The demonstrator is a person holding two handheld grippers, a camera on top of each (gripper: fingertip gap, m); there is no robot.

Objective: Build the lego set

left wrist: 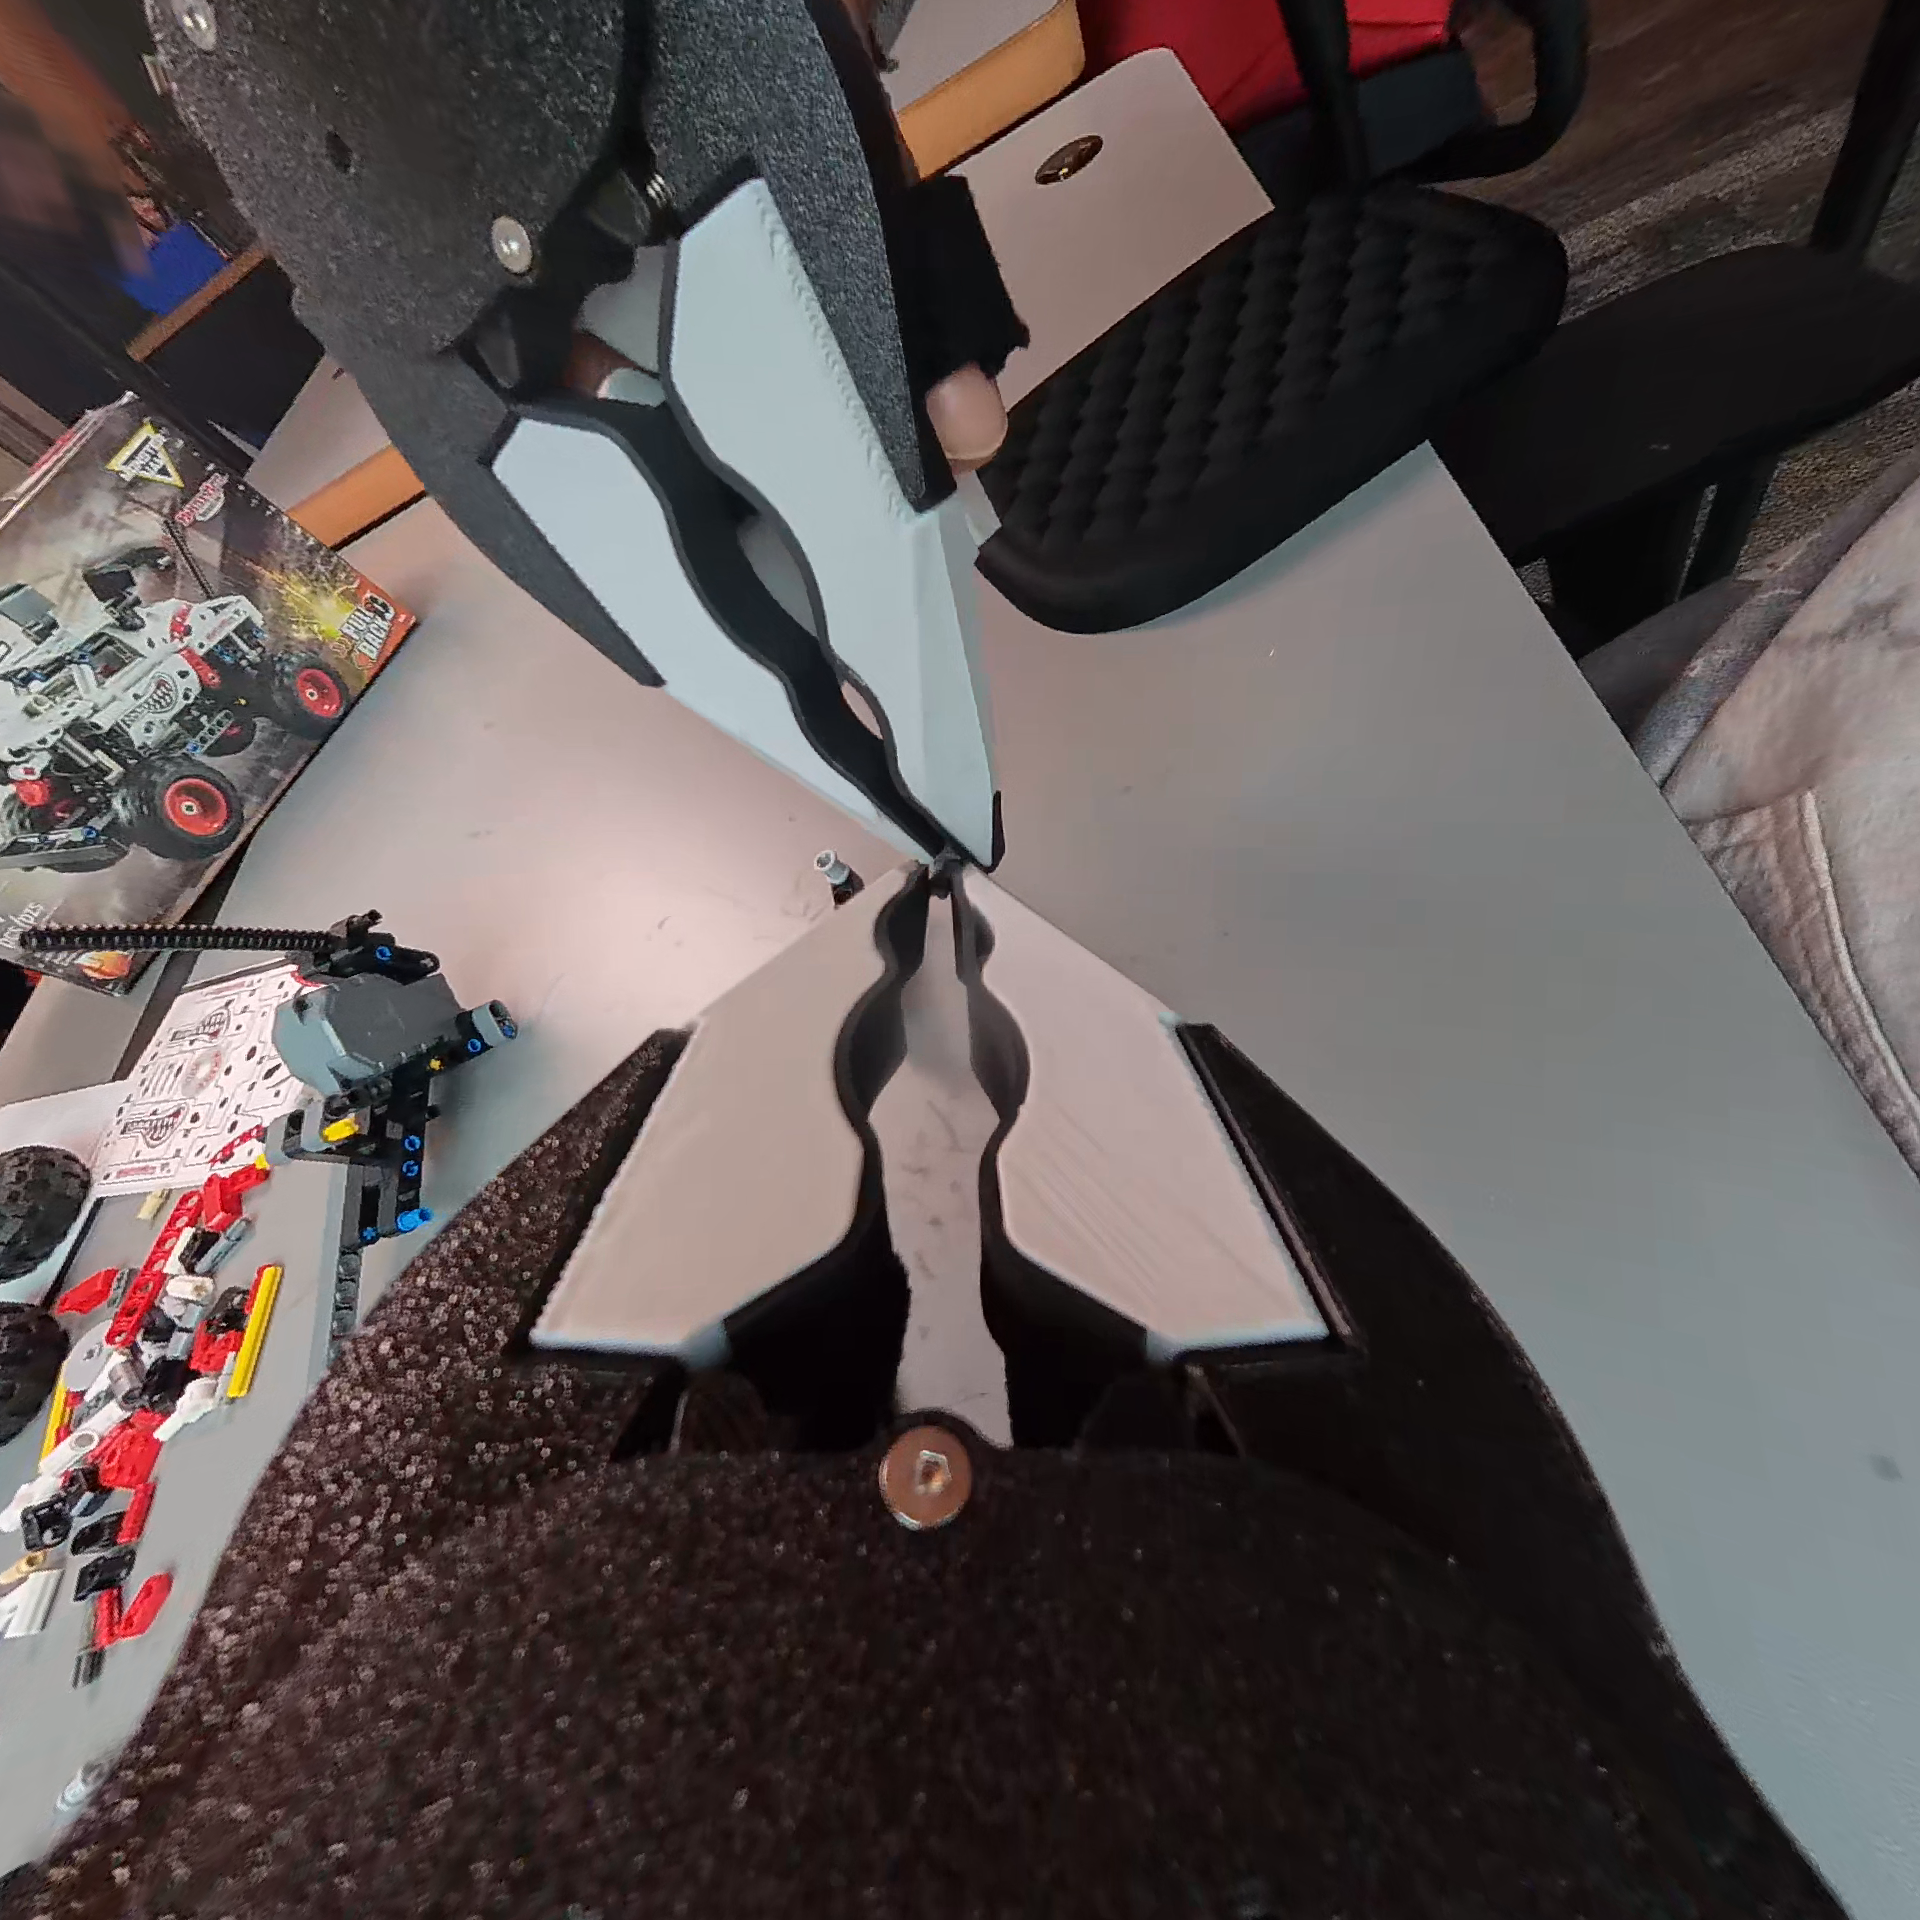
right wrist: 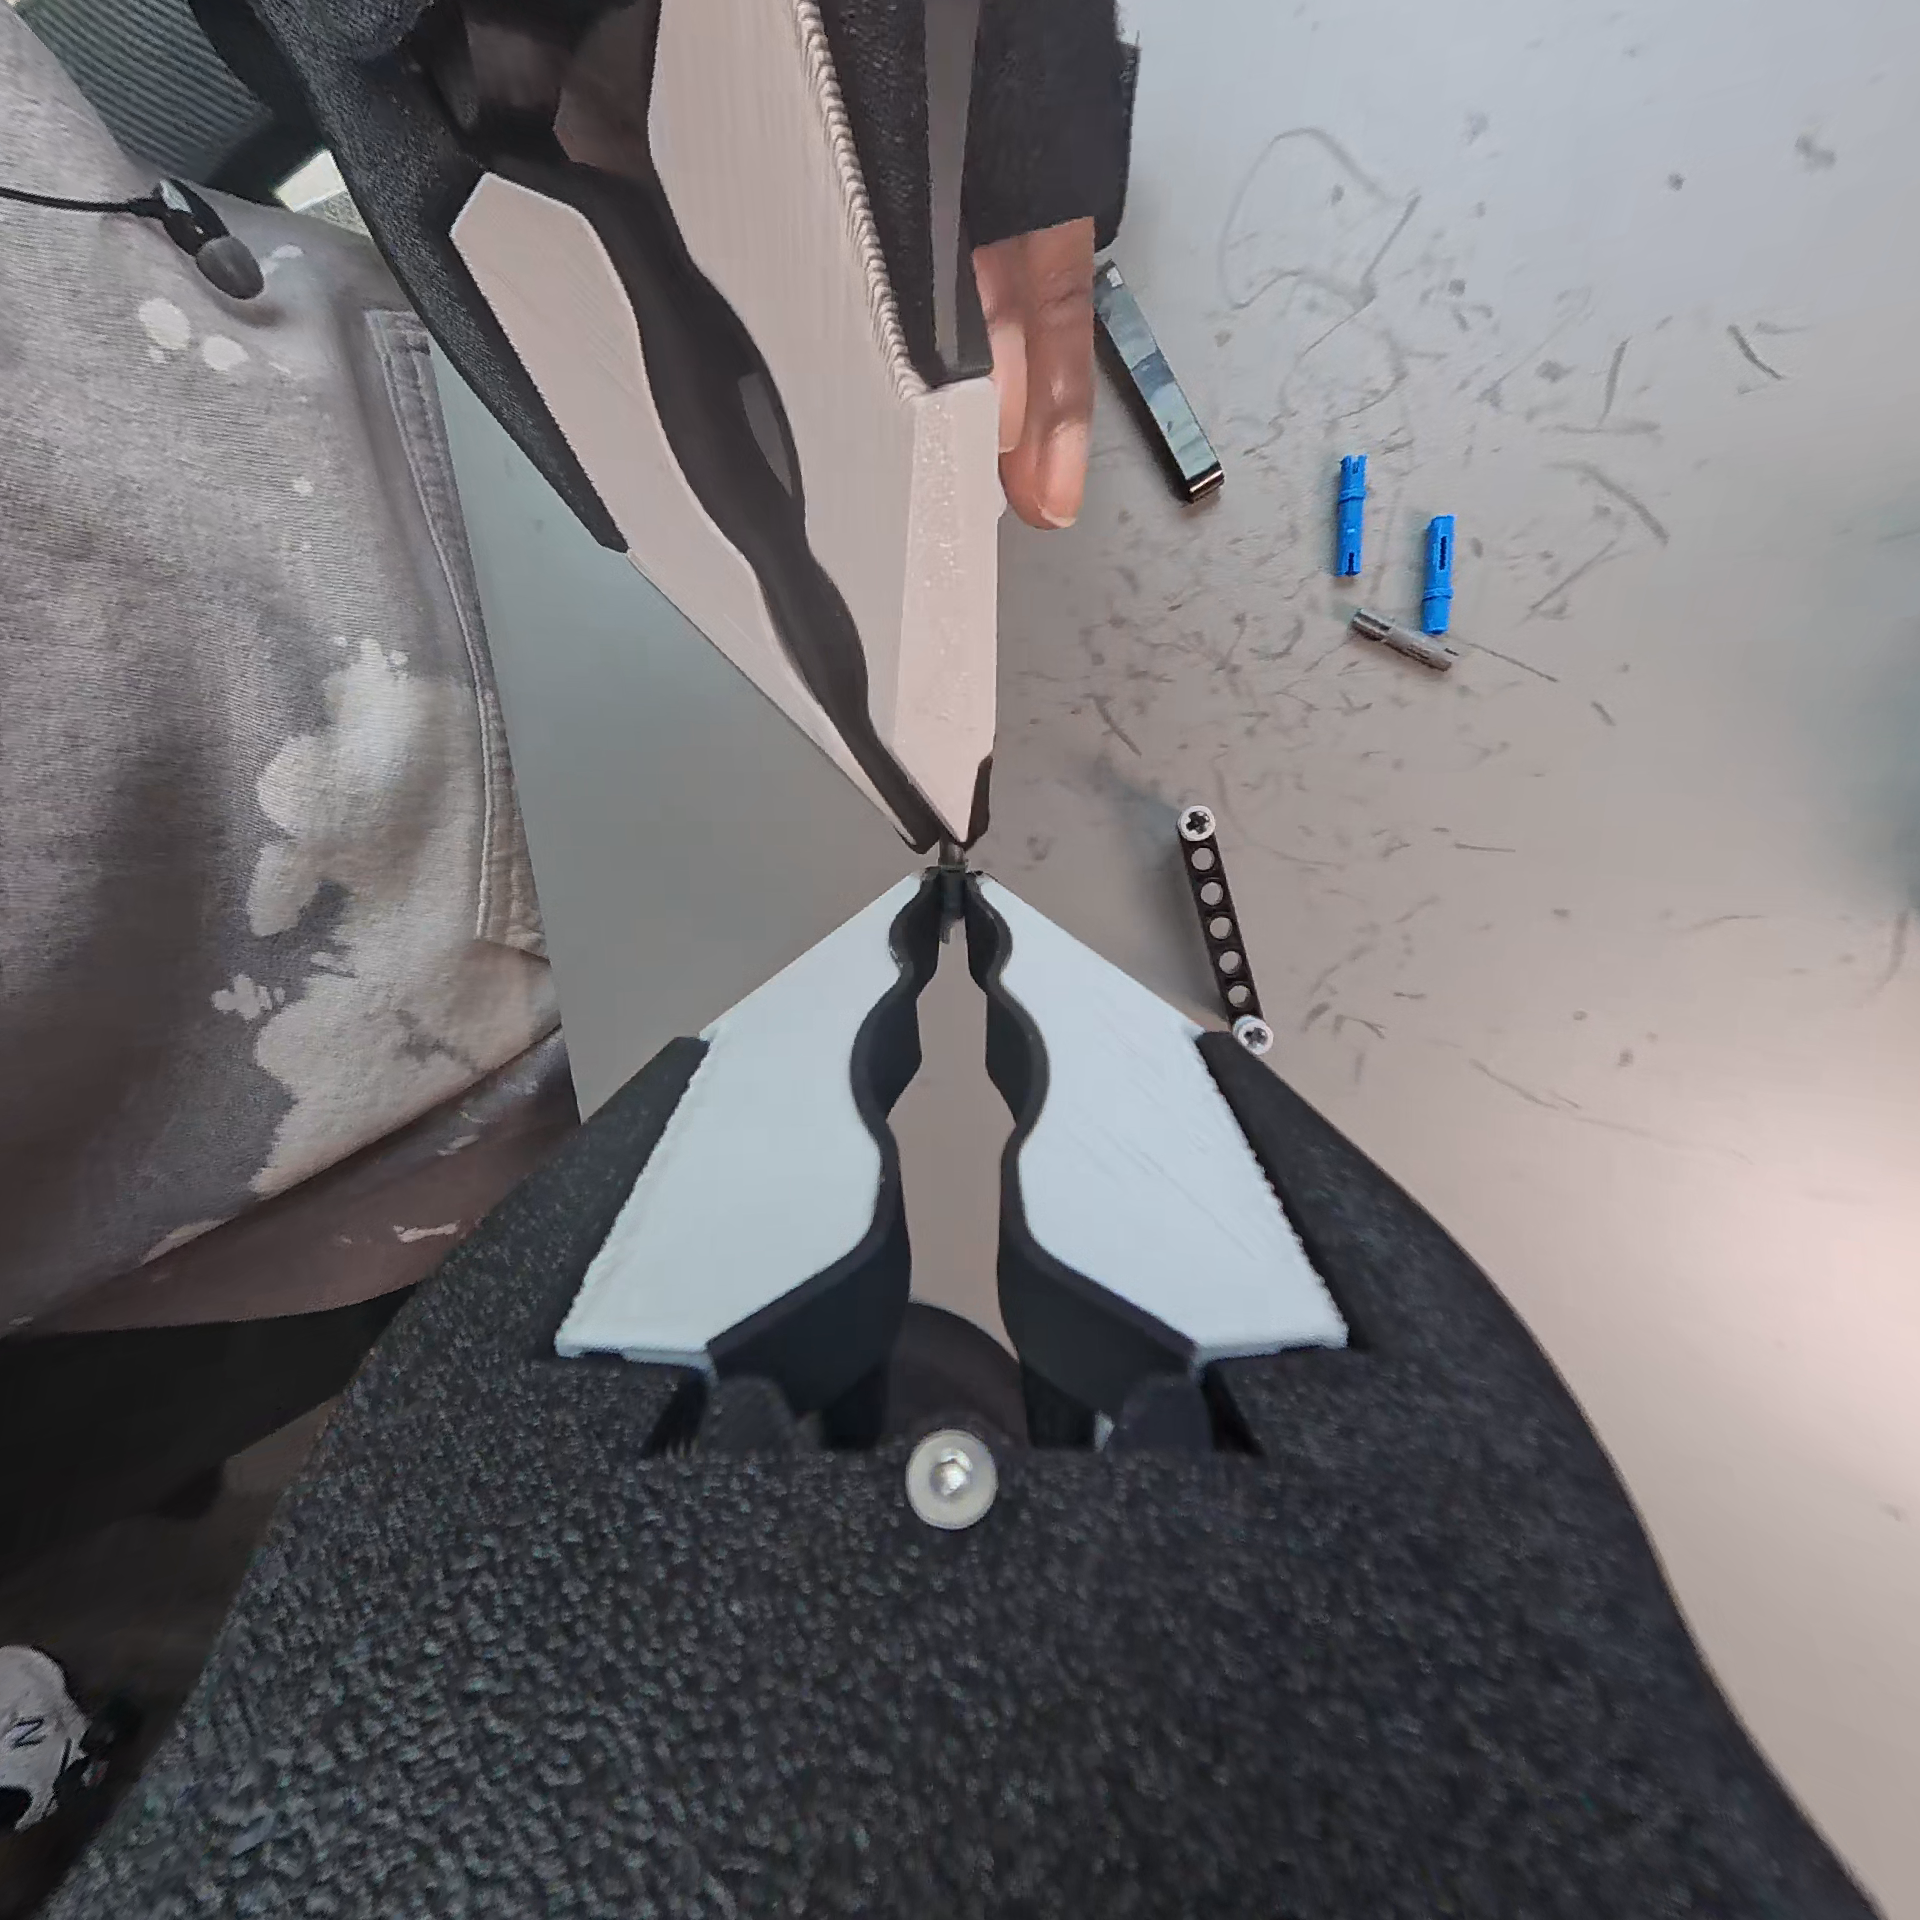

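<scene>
My left gripper (left wrist: 940, 883) and my right gripper (right wrist: 951, 896) meet tip to tip above the grey table (left wrist: 1351, 935). Both are shut on one small dark pin (right wrist: 950, 883), which is mostly hidden between the tips; it also shows in the left wrist view (left wrist: 943, 864). The right gripper (left wrist: 977, 844) comes down from the top of the left wrist view. The left gripper (right wrist: 951, 831) comes down from the top of the right wrist view. A partly built black and grey chassis (left wrist: 374, 1039) lies at the left on a sticker sheet (left wrist: 197, 1091).
The set's box (left wrist: 156, 707), a pile of red, white and black pieces (left wrist: 135, 1382) and tyres (left wrist: 31, 1205) lie at the left. A black holed beam (right wrist: 1221, 925), two blue pins (right wrist: 1349, 514), a grey pin (right wrist: 1403, 639) and a dark beam (right wrist: 1153, 384) lie nearby. A black chair (left wrist: 1268, 416) stands beyond the table. Left and right tips are no more than a few centimetres apart.
</scene>
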